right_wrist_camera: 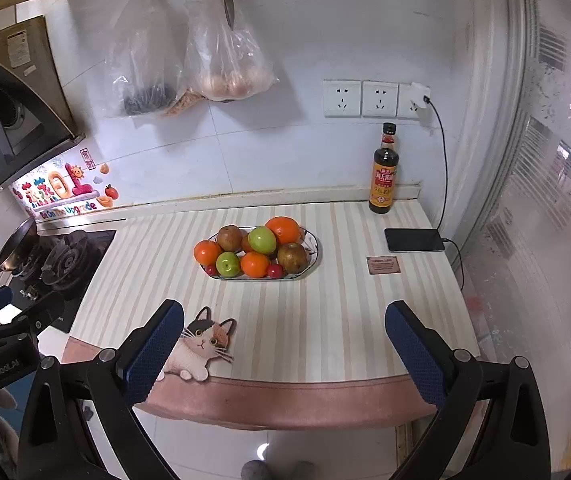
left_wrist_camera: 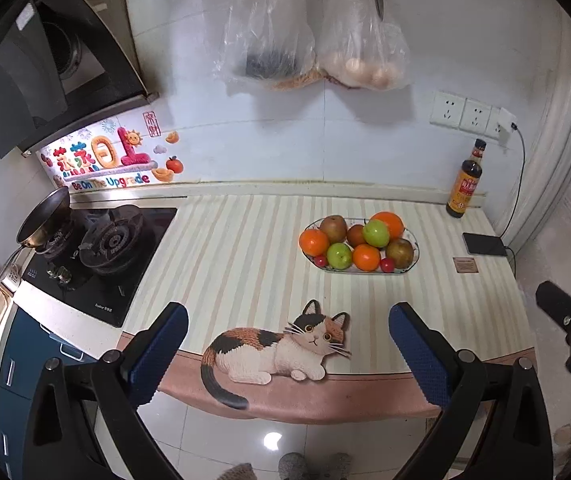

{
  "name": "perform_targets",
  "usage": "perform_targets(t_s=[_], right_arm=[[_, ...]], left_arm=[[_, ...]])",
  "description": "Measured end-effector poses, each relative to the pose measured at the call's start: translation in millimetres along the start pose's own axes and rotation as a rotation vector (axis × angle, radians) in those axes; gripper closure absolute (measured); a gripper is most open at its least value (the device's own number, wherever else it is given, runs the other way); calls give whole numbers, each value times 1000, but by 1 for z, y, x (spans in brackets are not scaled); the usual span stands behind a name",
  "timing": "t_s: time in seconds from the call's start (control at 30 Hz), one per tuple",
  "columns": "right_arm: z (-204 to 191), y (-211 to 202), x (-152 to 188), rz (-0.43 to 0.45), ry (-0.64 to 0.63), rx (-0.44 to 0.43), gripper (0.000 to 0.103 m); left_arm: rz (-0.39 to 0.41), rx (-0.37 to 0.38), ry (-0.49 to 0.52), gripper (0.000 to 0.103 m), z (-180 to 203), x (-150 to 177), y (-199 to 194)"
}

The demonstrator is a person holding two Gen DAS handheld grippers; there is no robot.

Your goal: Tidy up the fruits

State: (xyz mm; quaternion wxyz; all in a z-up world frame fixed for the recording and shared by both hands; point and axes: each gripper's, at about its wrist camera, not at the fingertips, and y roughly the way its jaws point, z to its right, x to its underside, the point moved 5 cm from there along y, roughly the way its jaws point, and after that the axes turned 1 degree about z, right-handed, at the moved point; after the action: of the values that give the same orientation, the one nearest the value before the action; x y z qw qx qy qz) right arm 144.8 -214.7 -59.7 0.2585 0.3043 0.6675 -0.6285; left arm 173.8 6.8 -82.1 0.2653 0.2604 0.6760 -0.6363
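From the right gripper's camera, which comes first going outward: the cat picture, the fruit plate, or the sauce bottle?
From the right gripper:
1. Cat picture, at the counter's near edge, beside the left finger.
2. Fruit plate, mid-counter, slightly left.
3. Sauce bottle, at the back wall, to the right.

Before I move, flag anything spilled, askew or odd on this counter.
Nothing is spilled or damaged. The fruit sits heaped in the oval dish, which rests flat on the striped mat. The soy sauce bottle stands upright. Both grippers, left and right, are open and empty.
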Motion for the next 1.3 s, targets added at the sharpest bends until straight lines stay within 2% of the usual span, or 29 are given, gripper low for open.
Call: perform_targets(t_s=[0.53, 1.3], right_arm=[[1, 51, -15, -51, -16, 12, 0], [-7, 49, -12, -60, -32, 0, 0]], left_arm=[[-28, -18, -5, 0, 9, -13, 32], [-28, -15, -6, 0, 10, -13, 33]])
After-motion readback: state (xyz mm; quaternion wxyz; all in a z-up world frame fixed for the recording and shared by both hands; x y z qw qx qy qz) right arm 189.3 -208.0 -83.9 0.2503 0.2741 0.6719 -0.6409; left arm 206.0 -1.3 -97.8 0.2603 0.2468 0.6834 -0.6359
